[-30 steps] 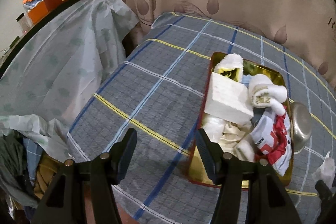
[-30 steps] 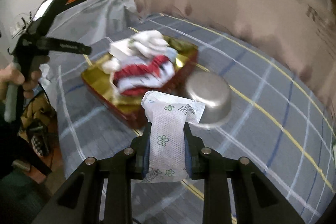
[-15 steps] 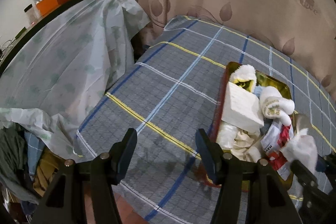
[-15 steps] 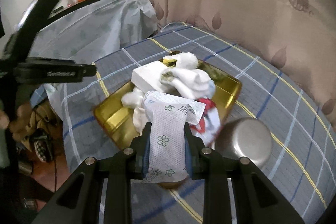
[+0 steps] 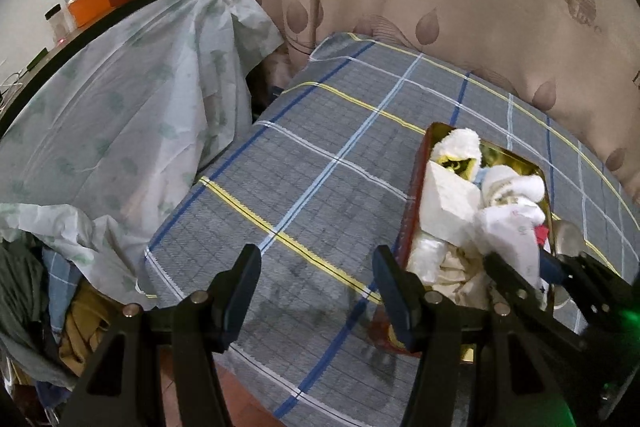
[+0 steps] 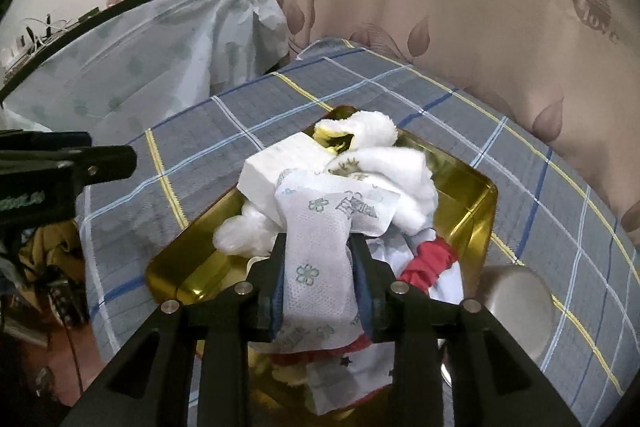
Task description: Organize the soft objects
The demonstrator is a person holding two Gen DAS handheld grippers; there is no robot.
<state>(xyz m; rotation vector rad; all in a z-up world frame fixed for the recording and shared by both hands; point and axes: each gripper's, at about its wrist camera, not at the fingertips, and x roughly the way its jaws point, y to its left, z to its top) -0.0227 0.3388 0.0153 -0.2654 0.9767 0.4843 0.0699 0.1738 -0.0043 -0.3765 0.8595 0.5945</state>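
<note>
1. Left wrist view: the left gripper (image 5: 316, 283) hangs over the plaid tabletop (image 5: 320, 163) near its front edge, its jaws spread with only cloth below them. The gold tray (image 5: 416, 187) sits toward the tabletop's right side, heaped with white socks (image 5: 460, 143), a white block (image 5: 448, 203) and other soft items. The right gripper (image 5: 532, 267) reaches over the tray's near end.

2. Right wrist view: the right gripper (image 6: 318, 267) is above the tray (image 6: 476, 203); its jaws are opening, the flower-printed tissue pack (image 6: 320, 247) between them and touching both pads. A steel bowl (image 6: 516, 299) stands just beside the tray's right edge.
</note>
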